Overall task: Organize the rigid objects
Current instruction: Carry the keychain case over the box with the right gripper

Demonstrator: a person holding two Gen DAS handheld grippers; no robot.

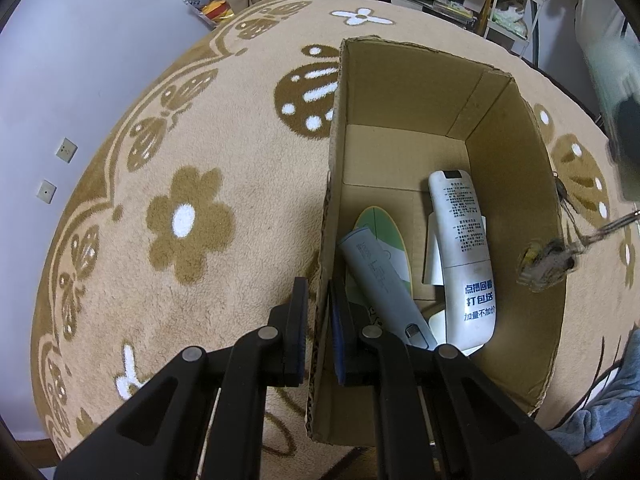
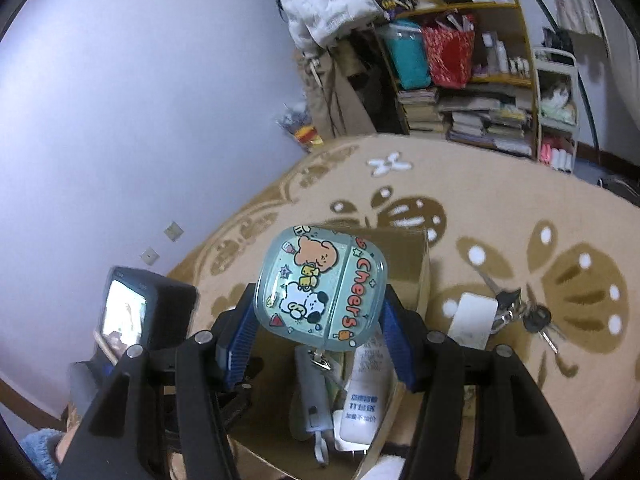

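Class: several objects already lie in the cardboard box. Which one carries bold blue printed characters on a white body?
The white remote control along the box's right wall. The grey-blue remote beside it has only faint print, and the green oval card beneath has none.

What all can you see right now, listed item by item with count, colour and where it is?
cardboard box: one, brown, open, on the rug
white remote: one, white with printed text, lying in the box
grey-blue remote: one, pale grey-blue, in the box, over the green card
green card: one, green and white, on the box floor
cartoon case: one, pale teal with bears and "Cheers", held above the box
keys: one bunch, dark metal, on the rug right of the box
white card: one, white, on the rug beside the keys
rug: one, tan with brown flowers
bookshelf: one, cluttered, far wall
left gripper: black, clamped on the box's left wall
right gripper: black, blue pads, gripping the case
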